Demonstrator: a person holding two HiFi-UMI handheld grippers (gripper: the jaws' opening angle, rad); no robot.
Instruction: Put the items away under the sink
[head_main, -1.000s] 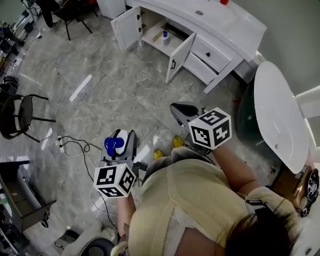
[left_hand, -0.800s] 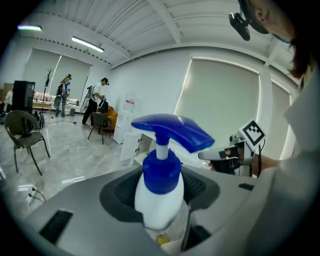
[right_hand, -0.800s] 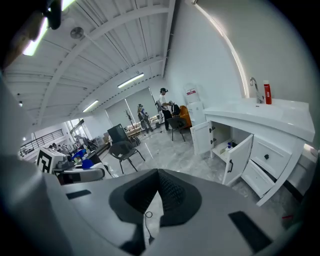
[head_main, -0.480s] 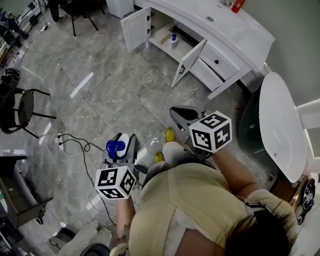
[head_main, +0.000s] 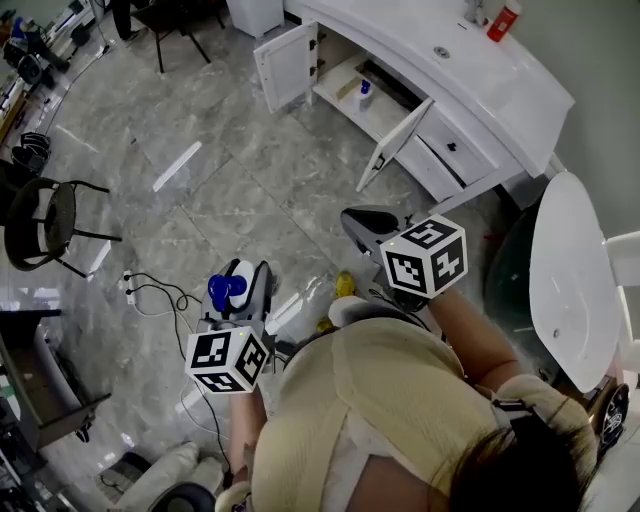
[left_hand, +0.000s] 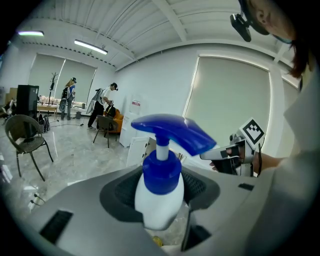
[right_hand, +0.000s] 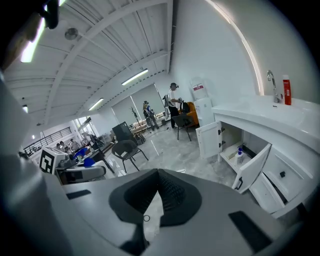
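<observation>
left tongs (left_hand: 161, 192) clamp pump bottle (left_hand: 159, 167) | cabinet doors (head_main: 287, 66) swung out | floor (head_main: 250, 180) open ahead

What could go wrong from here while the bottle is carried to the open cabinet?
The left gripper holds the pump bottle with its jaws only at the shoulder, so it might slip or tilt. A cable lies on the floor nearby; tripping is possible. The nearer door stands half open and a small bottle already sits on the shelf, so either could get bumped on the way in.
</observation>
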